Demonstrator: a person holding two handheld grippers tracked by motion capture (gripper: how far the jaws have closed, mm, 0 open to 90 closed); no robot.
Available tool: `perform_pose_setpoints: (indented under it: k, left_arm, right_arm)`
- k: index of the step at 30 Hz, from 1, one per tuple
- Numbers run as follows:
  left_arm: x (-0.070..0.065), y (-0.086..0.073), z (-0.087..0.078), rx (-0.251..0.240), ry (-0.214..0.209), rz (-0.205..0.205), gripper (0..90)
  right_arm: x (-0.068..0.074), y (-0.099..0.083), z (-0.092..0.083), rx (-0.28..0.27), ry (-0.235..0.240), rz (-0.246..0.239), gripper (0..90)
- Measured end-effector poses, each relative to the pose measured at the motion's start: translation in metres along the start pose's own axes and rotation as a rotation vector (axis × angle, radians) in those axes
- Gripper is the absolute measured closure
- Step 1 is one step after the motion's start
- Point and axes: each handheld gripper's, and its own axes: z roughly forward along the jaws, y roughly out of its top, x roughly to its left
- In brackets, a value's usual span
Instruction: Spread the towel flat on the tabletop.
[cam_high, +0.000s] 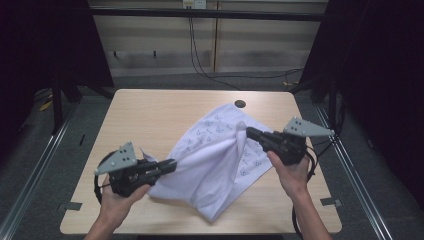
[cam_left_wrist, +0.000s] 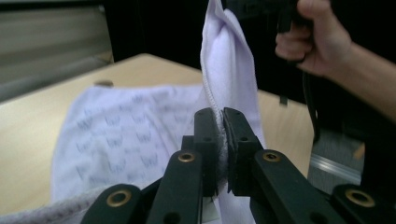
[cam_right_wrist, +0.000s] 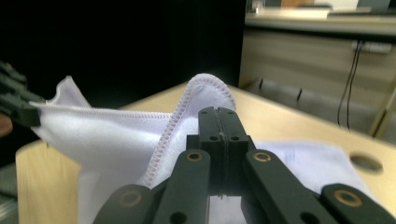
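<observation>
I am holding the white printed cloth towel (cam_high: 215, 150) with both tools over the light wooden table (cam_high: 150, 115). My left gripper (cam_high: 172, 164) is clamping the towel's stitched hem, its jaws pinched tight on the fabric (cam_left_wrist: 223, 140). My right gripper (cam_high: 248, 133) is gripping another edge of the towel, jaws pressed together on it (cam_right_wrist: 219, 121). The fabric is stretching between the two tools, raised off the table there, while its far part and its near folded end are resting on the tabletop.
</observation>
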Motion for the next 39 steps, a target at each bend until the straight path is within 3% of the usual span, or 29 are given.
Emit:
perform_pose_setpoints:
  k: [1, 2, 3, 4, 5, 6, 8, 9, 10, 11, 12, 13, 15, 16, 17, 19, 21, 22, 23, 24, 26, 27, 28, 31, 32, 33, 36, 37, 39]
  left_arm:
    - [0.003, -0.02, 0.005, 0.078, 0.011, -0.018, 84.2]
    - [0.003, -0.02, 0.005, 0.078, 0.011, -0.018, 83.6]
    - [0.013, -0.044, 0.009, 0.137, -0.007, -0.088, 83.5]
    - [0.016, -0.056, 0.012, 0.175, -0.009, -0.108, 83.5]
    - [0.018, -0.066, 0.016, 0.228, -0.003, -0.117, 83.5]
    - [0.018, -0.066, 0.016, 0.228, -0.003, -0.117, 83.5]
    - [0.017, -0.082, 0.022, 0.321, -0.018, -0.129, 82.7]
    - [0.015, -0.088, 0.023, 0.356, -0.023, -0.125, 81.5]
    - [0.015, -0.092, 0.023, 0.377, -0.038, -0.137, 81.5]
    - [0.016, -0.096, 0.021, 0.381, -0.046, -0.153, 79.2]
    - [0.019, -0.096, 0.016, 0.355, -0.063, -0.158, 72.4]
    - [0.019, -0.096, 0.016, 0.355, -0.063, -0.158, 68.9]
    - [0.023, -0.09, 0.009, 0.304, -0.069, -0.155, 65.8]
    - [0.025, -0.084, 0.006, 0.271, -0.047, -0.152, 63.5]
    - [0.026, -0.078, 0.004, 0.248, -0.023, -0.155, 52.8]
    - [0.031, -0.068, 0.005, 0.214, 0.014, -0.159, 51.3]
    - [0.045, -0.061, 0.012, 0.182, 0.039, -0.169, 51.2]
    - [0.056, -0.06, 0.017, 0.187, 0.038, -0.182, 56.4]
    - [0.066, -0.061, 0.024, 0.206, 0.065, -0.195, 58.6]
    - [0.078, -0.065, 0.032, 0.245, 0.083, -0.209, 58.6]
    - [0.098, -0.075, 0.049, 0.286, 0.128, -0.279, 68.2]
    - [0.102, -0.078, 0.054, 0.31, 0.151, -0.269, 69.3]
    - [0.106, -0.085, 0.064, 0.383, 0.19, -0.239, 69.4]
    - [0.107, -0.097, 0.075, 0.459, 0.137, -0.239, 69.6]
    - [0.104, -0.099, 0.074, 0.45, 0.139, -0.215, 69.4]
    - [0.102, -0.098, 0.071, 0.473, 0.141, -0.216, 70.5]
    - [0.094, -0.1, 0.067, 0.471, 0.161, -0.195, 72.1]
    - [0.084, -0.105, 0.061, 0.456, 0.148, -0.204, 72.0]
    - [0.078, -0.106, 0.059, 0.458, 0.142, -0.189, 71.6]
  right_arm:
    - [0.004, -0.02, -0.007, 0.038, 0.014, 0.012, 89.7]
    - [0.006, -0.032, -0.009, 0.06, 0.038, 0.033, 89.7]
    - [0.008, -0.046, -0.01, 0.098, 0.041, 0.036, 89.7]
    - [0.011, -0.06, -0.009, 0.135, 0.045, 0.049, 89.7]
    - [0.014, -0.073, -0.008, 0.18, 0.065, 0.065, 89.6]
    - [0.018, -0.086, -0.006, 0.225, 0.065, 0.059, 89.6]
    - [0.026, -0.107, -0.005, 0.289, 0.104, 0.079, 89.2]
    - [0.03, -0.113, -0.005, 0.324, 0.126, 0.076, 88.5]
    - [0.03, -0.113, -0.005, 0.324, 0.126, 0.076, 88.5]
    - [0.035, -0.118, -0.005, 0.352, 0.159, 0.083, 87.3]
    - [0.043, -0.127, -0.008, 0.392, 0.206, 0.075, 83.0]
    - [0.043, -0.127, -0.008, 0.392, 0.206, 0.075, 83.0]
    - [0.045, -0.132, -0.012, 0.406, 0.204, 0.085, 73.1]
    - [0.043, -0.133, -0.013, 0.397, 0.193, 0.099, 68.7]
    - [0.034, -0.128, -0.016, 0.353, 0.168, 0.155, 60.6]
    - [0.031, -0.126, -0.016, 0.34, 0.151, 0.167, 60.0]
    - [0.021, -0.122, -0.011, 0.346, 0.085, 0.161, 60.7]
    - [0.013, -0.123, -0.002, 0.359, 0.053, 0.17, 63.4]
    - [0.009, -0.125, 0.004, 0.385, 0.023, 0.155, 64.6]
    - [0.009, -0.125, 0.004, 0.385, 0.023, 0.155, 64.6]
    - [0.001, -0.133, 0.02, 0.474, -0.036, 0.124, 67.0]
    - [-0.006, -0.139, 0.028, 0.515, -0.065, 0.155, 67.6]
    - [-0.014, -0.147, 0.037, 0.576, -0.121, 0.136, 67.5]
    - [-0.02, -0.148, 0.041, 0.582, -0.126, 0.132, 68.6]
    - [-0.023, -0.148, 0.044, 0.585, -0.128, 0.13, 68.8]
    - [-0.03, -0.147, 0.05, 0.572, -0.14, 0.138, 69.5]
    - [-0.041, -0.146, 0.056, 0.555, -0.14, 0.153, 71.9]
    - [-0.053, -0.144, 0.062, 0.553, -0.166, 0.164, 72.7]
    - [-0.058, -0.142, 0.067, 0.563, -0.177, 0.152, 72.5]
